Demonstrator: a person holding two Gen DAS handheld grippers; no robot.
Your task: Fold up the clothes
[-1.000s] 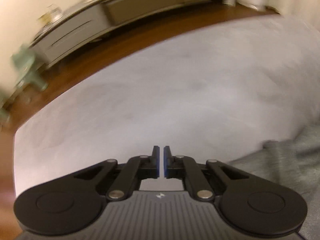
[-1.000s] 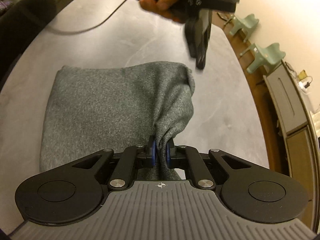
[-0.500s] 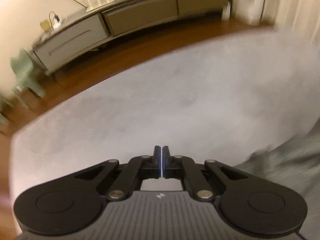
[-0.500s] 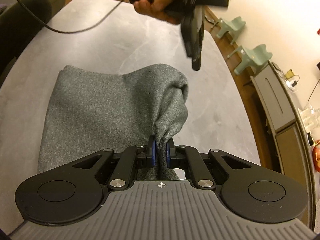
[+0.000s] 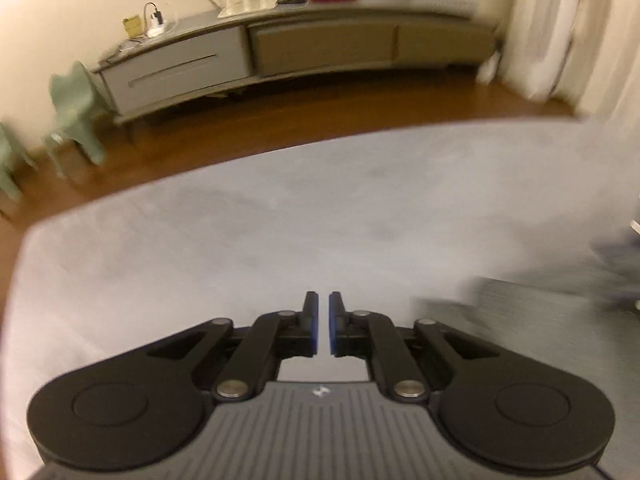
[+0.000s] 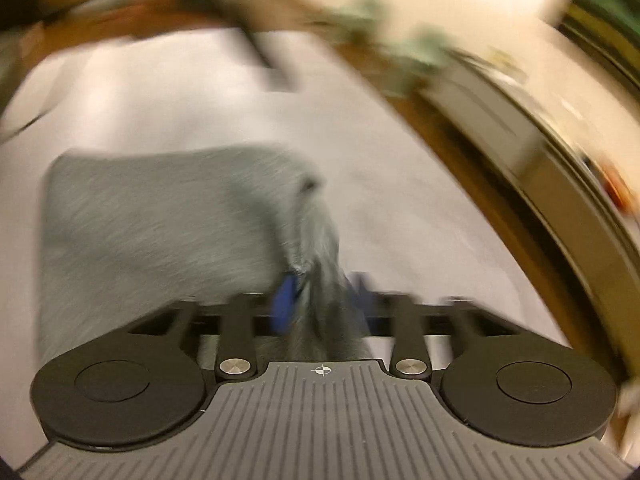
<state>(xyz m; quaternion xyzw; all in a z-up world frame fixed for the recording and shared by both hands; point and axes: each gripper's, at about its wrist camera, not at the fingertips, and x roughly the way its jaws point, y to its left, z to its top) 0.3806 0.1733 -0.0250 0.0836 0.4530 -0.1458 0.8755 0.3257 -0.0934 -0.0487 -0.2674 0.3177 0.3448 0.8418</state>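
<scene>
One grey stone-look table (image 5: 248, 232) fills both views, and the grey knit garment (image 6: 160, 216) lies folded on it, running from ten o'clock down to the right gripper (image 6: 320, 300). Its blue pads sit spread with cloth between them, blurred, while the left gripper (image 5: 323, 324) at six o'clock shows a narrow empty gap

Grey knit garment (image 6: 160, 220), speckled fabric, folded to a rough rectangle, lying flat on pale grey tabletop (image 6: 400, 208). Its near right corner is bunched into a narrow twist rising off the surface toward the camera. Heavy motion blur, texture smeared. In left wrist view the same garment (image 5: 540, 320) shows as a blurred grey patch at lower right on the tabletop.
</scene>
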